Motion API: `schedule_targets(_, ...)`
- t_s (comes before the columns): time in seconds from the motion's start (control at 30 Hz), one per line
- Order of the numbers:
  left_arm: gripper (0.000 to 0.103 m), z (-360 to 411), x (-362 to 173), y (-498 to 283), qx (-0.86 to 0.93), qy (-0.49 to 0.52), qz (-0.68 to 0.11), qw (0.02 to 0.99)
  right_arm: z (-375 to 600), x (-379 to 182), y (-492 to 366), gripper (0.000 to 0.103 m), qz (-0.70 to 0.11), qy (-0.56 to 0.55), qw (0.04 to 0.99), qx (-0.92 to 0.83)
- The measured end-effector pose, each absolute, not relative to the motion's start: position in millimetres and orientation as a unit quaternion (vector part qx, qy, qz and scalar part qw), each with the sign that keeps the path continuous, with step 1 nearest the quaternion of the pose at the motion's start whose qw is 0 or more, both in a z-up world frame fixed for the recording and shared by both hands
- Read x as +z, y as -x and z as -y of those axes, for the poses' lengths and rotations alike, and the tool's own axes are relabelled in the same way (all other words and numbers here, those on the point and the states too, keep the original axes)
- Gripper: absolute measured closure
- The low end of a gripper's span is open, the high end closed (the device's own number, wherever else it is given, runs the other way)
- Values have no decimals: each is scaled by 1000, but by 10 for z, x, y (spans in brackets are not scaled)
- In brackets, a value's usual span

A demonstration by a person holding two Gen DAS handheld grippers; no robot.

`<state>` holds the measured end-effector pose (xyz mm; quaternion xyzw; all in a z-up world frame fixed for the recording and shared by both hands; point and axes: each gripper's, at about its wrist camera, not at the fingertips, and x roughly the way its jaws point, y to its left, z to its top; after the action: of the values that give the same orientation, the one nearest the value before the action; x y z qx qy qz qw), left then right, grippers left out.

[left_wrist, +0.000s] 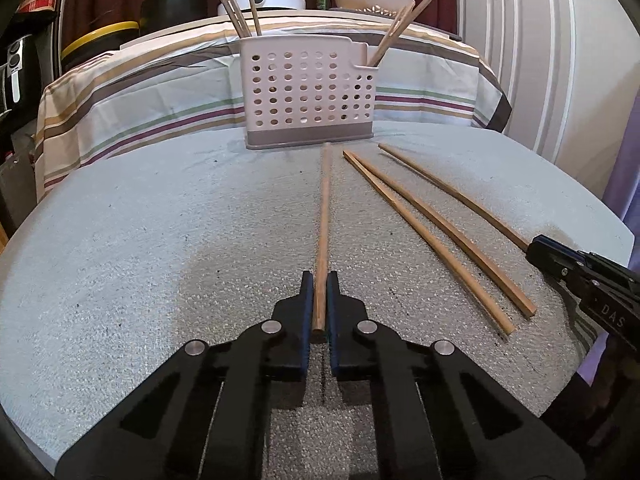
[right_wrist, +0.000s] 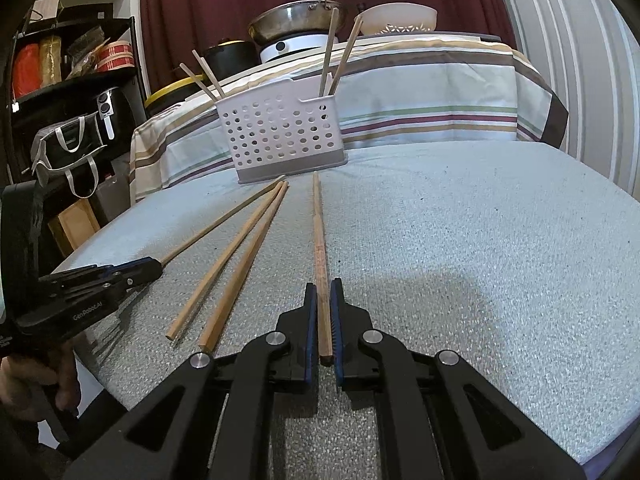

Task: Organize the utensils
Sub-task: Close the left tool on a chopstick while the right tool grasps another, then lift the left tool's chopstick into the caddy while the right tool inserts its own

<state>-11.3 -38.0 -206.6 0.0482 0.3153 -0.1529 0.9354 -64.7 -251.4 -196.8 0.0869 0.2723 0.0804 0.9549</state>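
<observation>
Up close, the left gripper (left_wrist: 320,280) has its blue-padded fingers (left_wrist: 307,304) pressed against both sides of a round wooden chopstick (left_wrist: 323,216), clamping it near its near end. That stick runs straight away across the speckled grey table (left_wrist: 160,240), its far tip ending just short of the holder's base. Whether the stick is lifted or resting on the table cannot be told.

Likewise, the right gripper (right_wrist: 325,286) brackets a squarer, reddish-brown chopstick (right_wrist: 319,240). The left pad touches it, while a thin sliver of gap shows by the right finger (right_wrist: 336,312), so I cannot tell whether the hold is firm. This stick also points toward the holder, its far tip close to the base.

Between the two held sticks lie two loose chopsticks (left_wrist: 424,232), their far tips touching and their near ends spread apart in a narrow V.

At the far side of the table stands the white perforated utensil holder (left_wrist: 308,92) on a grey base. Three chopsticks (left_wrist: 236,8) lean out of its larger left compartment and two more (left_wrist: 394,30) out of the small right one.

Behind it is a surface covered by a striped cloth (left_wrist: 140,96), carrying a metal pan (right_wrist: 298,20) and a white colander bowl (right_wrist: 398,18).
</observation>
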Motion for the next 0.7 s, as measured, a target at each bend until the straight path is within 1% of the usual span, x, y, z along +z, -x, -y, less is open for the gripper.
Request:
schedule_targets(0.3, 97, 302, -1900, 200, -144, -39, -289, 946, 2529, -1803, 719, 96, -248, -80, 962, 79)
schedule_targets(0.7, 97, 165, -1359, 364, -132, -13, -232, 964, 2580, -1324, 832, 96, -195, -66, 976, 74)
